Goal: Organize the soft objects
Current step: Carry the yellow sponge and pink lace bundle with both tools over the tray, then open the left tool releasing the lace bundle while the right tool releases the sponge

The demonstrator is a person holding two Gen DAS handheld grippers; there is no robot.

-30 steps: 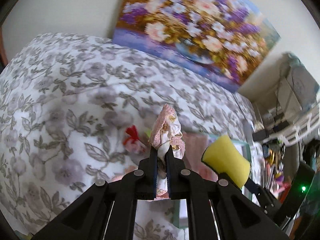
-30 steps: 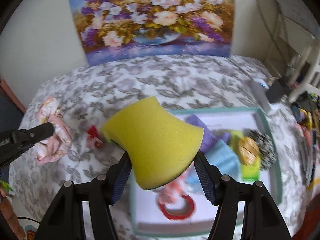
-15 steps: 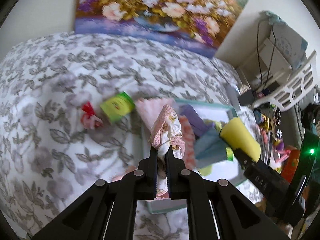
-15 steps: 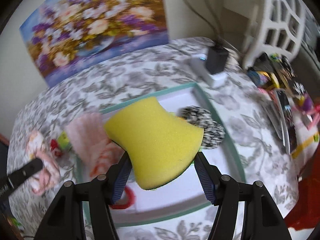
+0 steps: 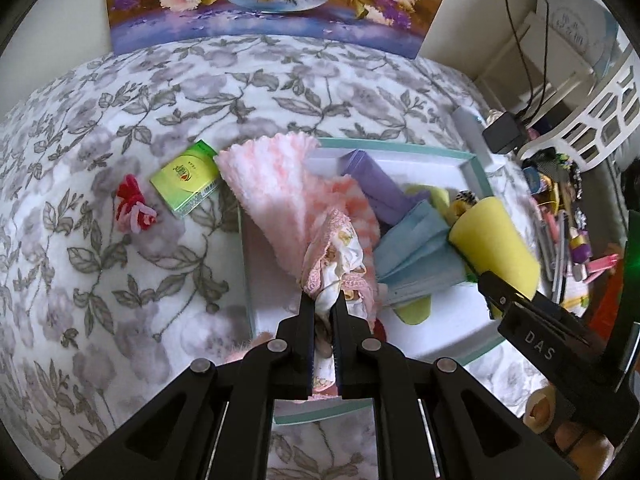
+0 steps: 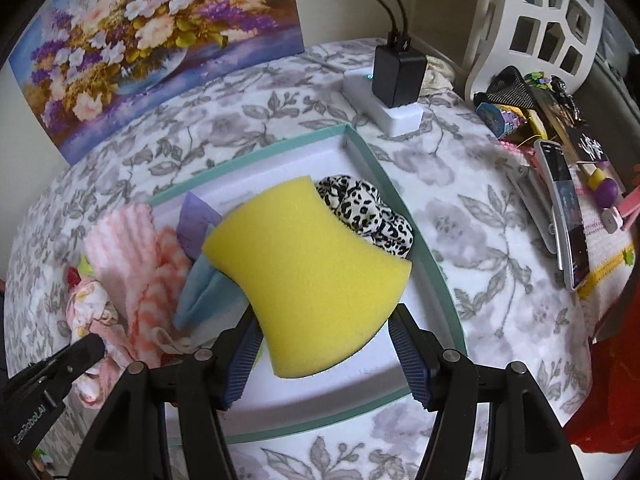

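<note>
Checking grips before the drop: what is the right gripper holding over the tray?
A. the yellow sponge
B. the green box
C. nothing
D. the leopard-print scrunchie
A: the right gripper has its fingers clamped on the waist of the yellow sponge, above the teal-rimmed tray.

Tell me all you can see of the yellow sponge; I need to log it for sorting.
The yellow sponge is a thick foam block with curved-in sides, a fine porous surface and a dark underside edge. The right gripper clamps its lower end between blue-padded fingers, holding it above the teal-rimmed tray, in front of a leopard-print scrunchie. It appears clean and dry.
</note>
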